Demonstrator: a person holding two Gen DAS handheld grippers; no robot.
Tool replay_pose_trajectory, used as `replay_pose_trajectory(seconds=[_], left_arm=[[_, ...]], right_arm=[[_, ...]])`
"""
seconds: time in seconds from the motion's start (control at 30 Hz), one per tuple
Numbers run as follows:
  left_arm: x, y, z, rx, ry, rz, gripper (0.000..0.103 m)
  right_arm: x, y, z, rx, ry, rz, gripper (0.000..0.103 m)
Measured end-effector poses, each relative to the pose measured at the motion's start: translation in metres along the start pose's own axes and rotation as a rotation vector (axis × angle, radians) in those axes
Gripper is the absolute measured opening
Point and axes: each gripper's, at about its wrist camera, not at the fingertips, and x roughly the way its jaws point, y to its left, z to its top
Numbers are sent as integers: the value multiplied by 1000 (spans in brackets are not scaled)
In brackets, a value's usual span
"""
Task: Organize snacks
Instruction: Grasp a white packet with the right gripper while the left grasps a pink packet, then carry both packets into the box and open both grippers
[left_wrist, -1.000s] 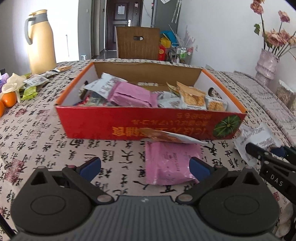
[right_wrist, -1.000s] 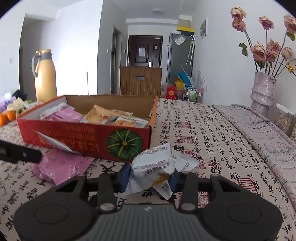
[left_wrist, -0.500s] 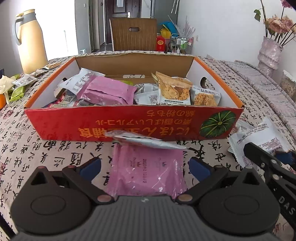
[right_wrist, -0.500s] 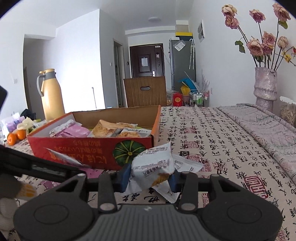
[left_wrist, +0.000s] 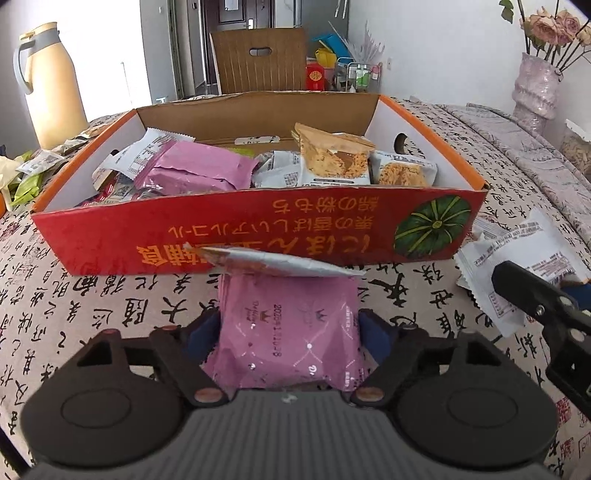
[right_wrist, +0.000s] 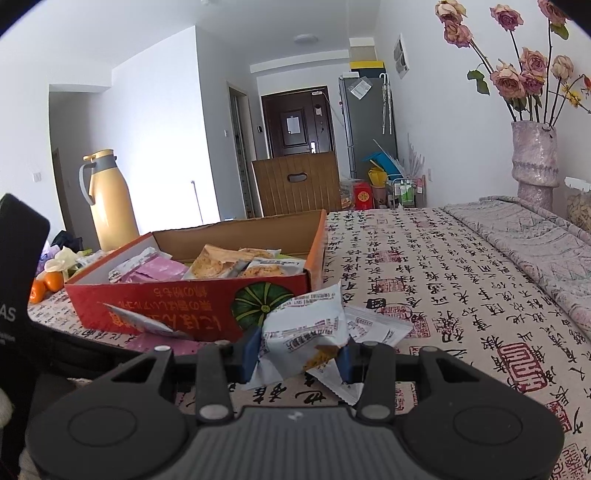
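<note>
Pink snack packet (left_wrist: 290, 332) sits between the left gripper (left_wrist: 290, 330) fingers; blue pads (left_wrist: 373, 334) press on both its sides, so the claw is pinching it. Packet lies on the tablecloth (left_wrist: 92, 314) just in front of the red cardboard box (left_wrist: 236, 232). A silver-edged wrapper (left_wrist: 280, 263) lies across the packet's far end, up against the box's front wall.

Right gripper (right_wrist: 297, 352) is clamped on a white snack packet (right_wrist: 306, 332), crumpled between its blue pads (right_wrist: 251, 350). Packet sits low over the tablecloth near the box's right front corner, by the pumpkin print (right_wrist: 258, 306). Cannot tell if it's lifted or touching the cloth. A second white packet (right_wrist: 376, 326) lies on the cloth just beside it, to the right.

Box is open-topped and already holds a pile: pink packet (left_wrist: 195, 170), white wrappers (left_wrist: 144, 157), two packets with tan crumbly contents (left_wrist: 334, 160).

Off to the sides: yellow thermos (right_wrist: 109, 201) behind the box on the left, oranges (right_wrist: 48, 284) and loose wrappers near it, pink vase with dried roses (right_wrist: 533, 162) far right, wooden chair back (left_wrist: 258, 61) behind the table.
</note>
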Motion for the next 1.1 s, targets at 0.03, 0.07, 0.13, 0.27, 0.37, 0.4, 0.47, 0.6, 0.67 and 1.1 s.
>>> replay_pose_trajectory(seconds=[0.03, 0.07, 0.13, 0.27, 0.37, 0.4, 0.47, 0.6, 0.67, 1.1], left_arm=[[-1, 0, -1, 2, -3, -2, 77], [-2, 1, -1, 2, -5, -4, 76], [-4, 2, -3, 4, -8, -6, 71], [-10, 6, -6, 2, -19, -16, 66], [-15, 11, -9, 2, -25, -15, 66], [-17, 12, -10, 3, -28, -15, 66], [-22, 14, -12, 6, -36, -20, 65], [-38, 17, -17, 14, -62, -32, 65], [-47, 18, -19, 18, -79, -44, 65], [-105, 35, -11, 0, -231, -74, 66]], right_arm=[[0, 0, 0, 0, -1, 0, 41], [-1, 0, 0, 0, -4, 1, 41], [-1, 0, 0, 1, -8, 1, 41], [-2, 1, 0, 0, -12, -1, 41], [-2, 1, 0, -3, -14, -8, 41], [-2, 2, 0, -6, -16, -13, 41], [-4, 3, -1, -11, -21, -17, 41], [-9, 7, 0, -19, -25, -19, 41], [-14, 9, 0, -18, -27, -18, 41], [-37, 40, 8, -46, -57, 28, 41]])
